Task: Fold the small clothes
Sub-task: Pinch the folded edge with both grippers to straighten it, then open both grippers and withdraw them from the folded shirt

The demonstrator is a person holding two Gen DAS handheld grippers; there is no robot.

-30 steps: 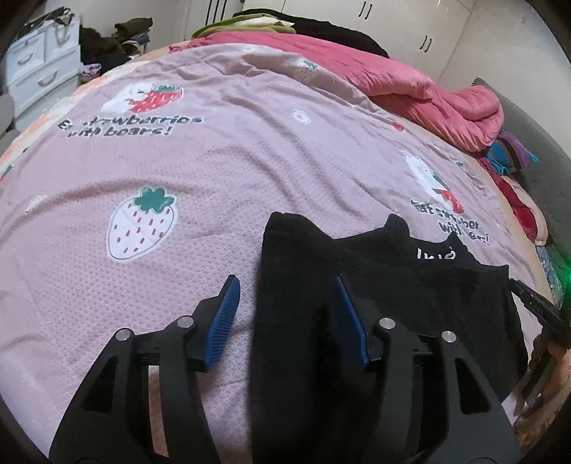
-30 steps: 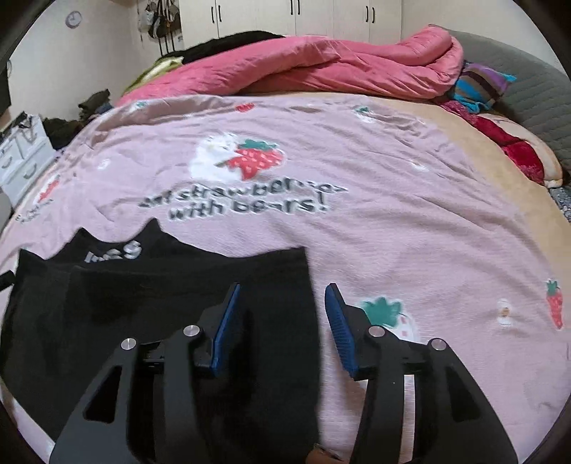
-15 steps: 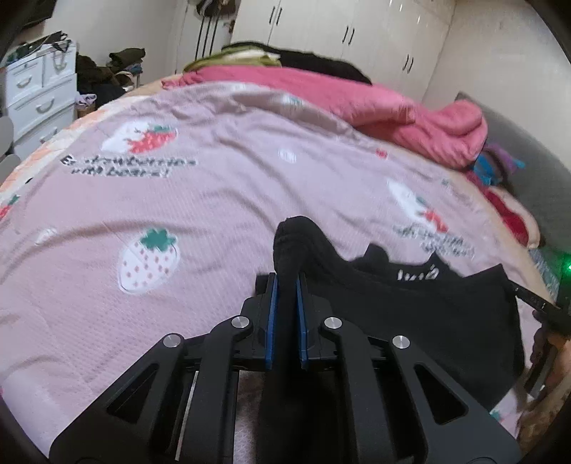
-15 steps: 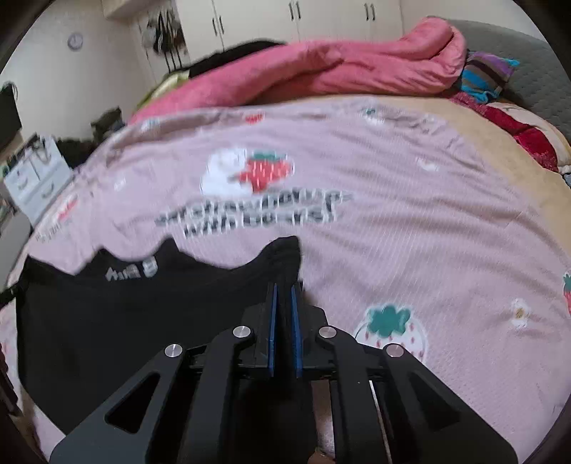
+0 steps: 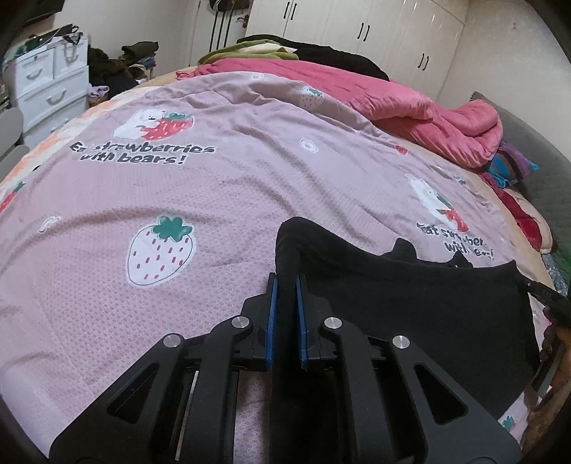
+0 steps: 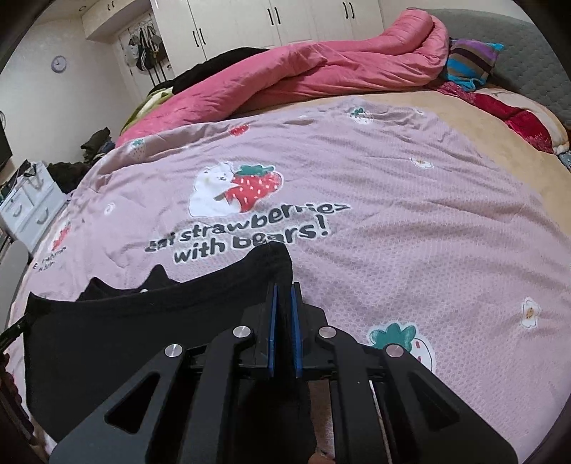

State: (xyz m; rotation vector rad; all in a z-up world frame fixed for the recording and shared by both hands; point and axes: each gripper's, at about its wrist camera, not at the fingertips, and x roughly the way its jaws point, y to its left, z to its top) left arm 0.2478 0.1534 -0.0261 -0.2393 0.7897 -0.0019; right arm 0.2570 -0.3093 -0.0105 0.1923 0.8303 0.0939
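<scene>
A small black garment [image 5: 410,303] lies near the front edge of a pink strawberry-print bedspread [image 5: 214,200]. My left gripper [image 5: 285,282] is shut on its left corner, which stands up between the blue pads. My right gripper [image 6: 283,289] is shut on the right corner of the same garment [image 6: 142,328] and lifts that edge off the bed. The cloth hangs taut between the two grips. Its far edge with a small peak rests on the bedspread [image 6: 392,221].
A pink quilt [image 5: 410,107] is heaped along the far side of the bed; it also shows in the right wrist view [image 6: 303,78]. Coloured pillows [image 6: 471,64] lie at the right. White drawers [image 5: 46,89] and wardrobes [image 5: 357,32] stand beyond.
Both grippers were open over the garment's corners one second ago. They have shut on the corners and raised the near edge off the bed.
</scene>
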